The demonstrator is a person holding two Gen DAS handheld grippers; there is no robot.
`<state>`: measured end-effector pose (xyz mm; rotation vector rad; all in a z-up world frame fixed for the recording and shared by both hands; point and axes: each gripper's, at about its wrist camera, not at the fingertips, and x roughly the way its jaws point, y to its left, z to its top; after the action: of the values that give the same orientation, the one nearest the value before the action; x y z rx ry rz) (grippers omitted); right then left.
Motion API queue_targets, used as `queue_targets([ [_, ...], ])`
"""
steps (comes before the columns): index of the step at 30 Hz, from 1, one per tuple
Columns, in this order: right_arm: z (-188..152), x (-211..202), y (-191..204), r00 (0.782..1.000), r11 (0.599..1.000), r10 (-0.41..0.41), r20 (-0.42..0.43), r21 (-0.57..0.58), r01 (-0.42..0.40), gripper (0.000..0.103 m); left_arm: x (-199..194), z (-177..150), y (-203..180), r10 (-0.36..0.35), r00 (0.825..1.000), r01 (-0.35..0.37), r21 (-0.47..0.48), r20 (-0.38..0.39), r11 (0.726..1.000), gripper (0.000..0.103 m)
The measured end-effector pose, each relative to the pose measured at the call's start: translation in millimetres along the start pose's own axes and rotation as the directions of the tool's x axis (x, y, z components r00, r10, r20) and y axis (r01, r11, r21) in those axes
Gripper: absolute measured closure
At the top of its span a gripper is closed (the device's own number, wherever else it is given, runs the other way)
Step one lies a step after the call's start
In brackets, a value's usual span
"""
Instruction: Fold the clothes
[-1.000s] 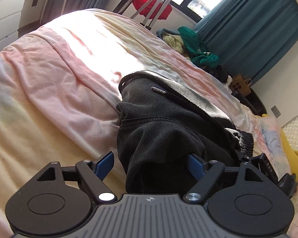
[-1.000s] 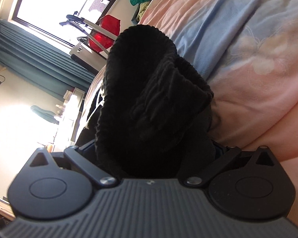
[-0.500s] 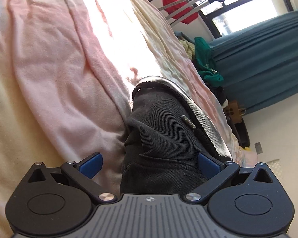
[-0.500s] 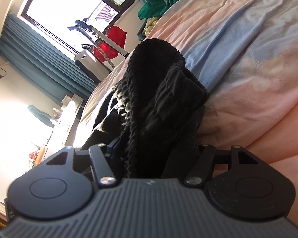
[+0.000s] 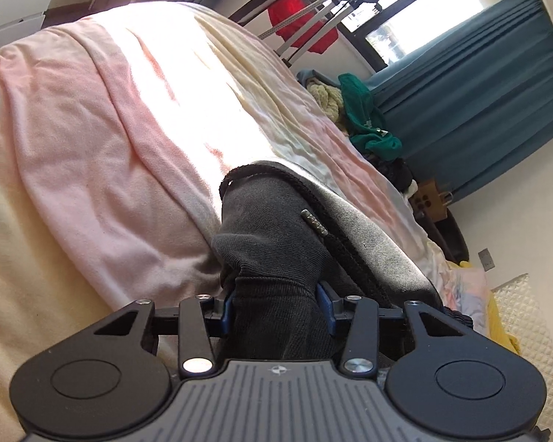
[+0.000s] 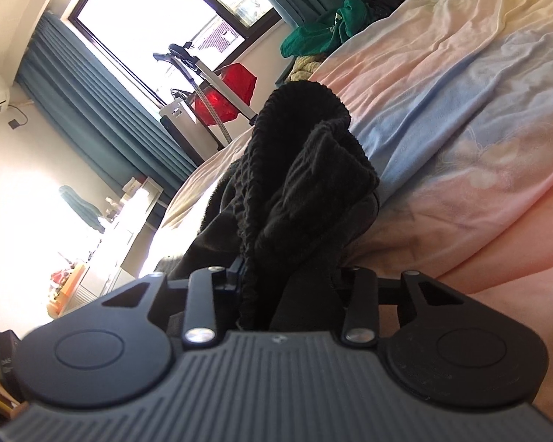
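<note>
A dark grey hooded garment (image 5: 276, 243) with a black drawstring (image 5: 324, 228) lies on the bed (image 5: 103, 154). My left gripper (image 5: 276, 304) is shut on a bunched fold of it, with the blue pads pressed on both sides of the cloth. In the right wrist view the same garment's black ribbed hem (image 6: 298, 169) stands up in a bunch. My right gripper (image 6: 291, 276) is shut on that bunch, and its fingertips are hidden in the fabric.
The bed sheet (image 6: 461, 110) is pink, cream and pale blue. A pile of green and cream clothes (image 5: 365, 118) lies at the bed's far side. A rack with a red bag (image 5: 298, 25), teal curtains (image 5: 479, 84) and a window stand beyond.
Both grippers have closed on the garment: the left went from wide open to clamped on the fold, and the right tightened on the hem. Both views have tilted.
</note>
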<state>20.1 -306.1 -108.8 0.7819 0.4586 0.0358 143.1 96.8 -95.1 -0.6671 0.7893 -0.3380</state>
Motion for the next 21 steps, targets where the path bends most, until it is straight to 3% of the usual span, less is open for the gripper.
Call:
queue_targets([
  [12,-16,-43,42,0.999,0.997,0.049,0.007,-0.055,-0.048,0.065,-76,-7,6,-0.013,0.997,0.013,0.0,0.076,1.0,0.064],
  [21,18,-56,65,0.994,0.99,0.106,0.026,-0.094,-0.103,0.065,-100,-5,-28,-0.005,0.989,0.003,0.011,0.15,1.0,0.066],
])
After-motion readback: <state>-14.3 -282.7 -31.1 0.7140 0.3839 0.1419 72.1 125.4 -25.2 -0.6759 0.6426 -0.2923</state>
